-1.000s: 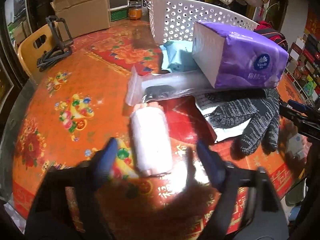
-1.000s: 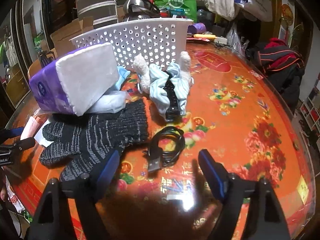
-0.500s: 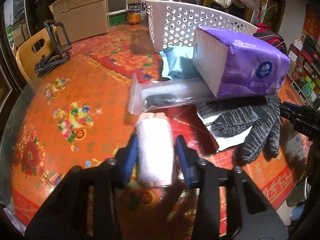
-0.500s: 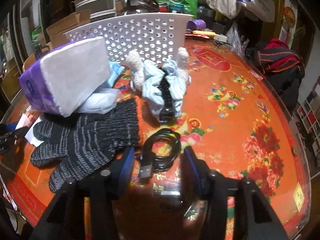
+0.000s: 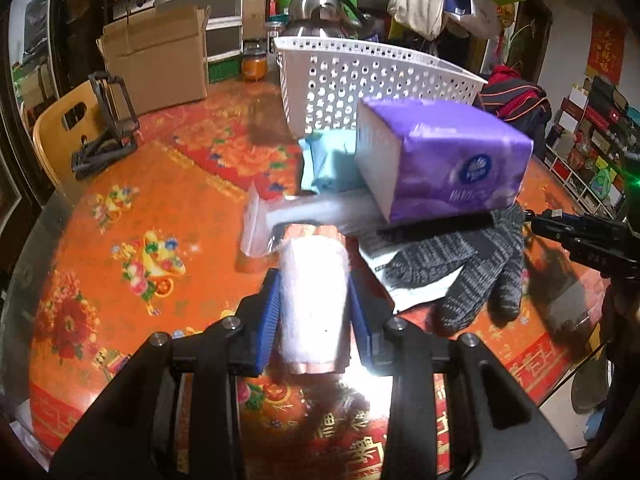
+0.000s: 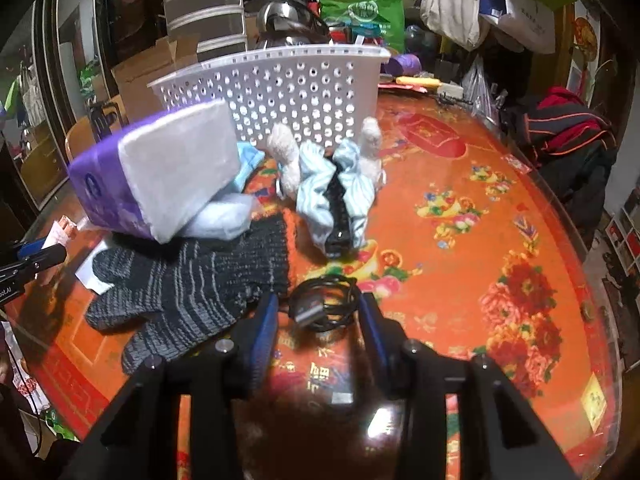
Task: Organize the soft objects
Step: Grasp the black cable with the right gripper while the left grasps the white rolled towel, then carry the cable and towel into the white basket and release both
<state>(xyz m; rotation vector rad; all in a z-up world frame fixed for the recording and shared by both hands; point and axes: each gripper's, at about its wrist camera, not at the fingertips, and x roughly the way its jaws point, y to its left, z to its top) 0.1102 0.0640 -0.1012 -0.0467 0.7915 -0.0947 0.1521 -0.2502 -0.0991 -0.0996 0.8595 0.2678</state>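
Observation:
My left gripper (image 5: 313, 280) is shut on a white soft roll (image 5: 312, 312) with pink ends, held just above the red flowered table (image 5: 160, 200). My right gripper (image 6: 318, 304) is closing, with a coiled black cable (image 6: 332, 284) between its pads; a small gap still shows at the left pad. A grey knit glove (image 6: 192, 280) lies left of the cable. Behind it a purple tissue pack (image 6: 160, 176) leans on a pale blue bundle (image 5: 328, 160). A plush toy in striped cloth (image 6: 340, 176) lies before the white perforated basket (image 6: 280, 92).
A clear plastic bag (image 5: 320, 212) and white paper (image 5: 400, 284) lie under the tissue pack. At the far left stand a black folding stand (image 5: 108, 140), a wooden chair (image 5: 60, 136) and a cardboard box (image 5: 156, 68). Clothes (image 6: 568, 136) pile at the table's right rim.
My left gripper moved over the white roll, closed on it and raised it a little. My right gripper's jaws narrowed from wide open to either side of the black cable.

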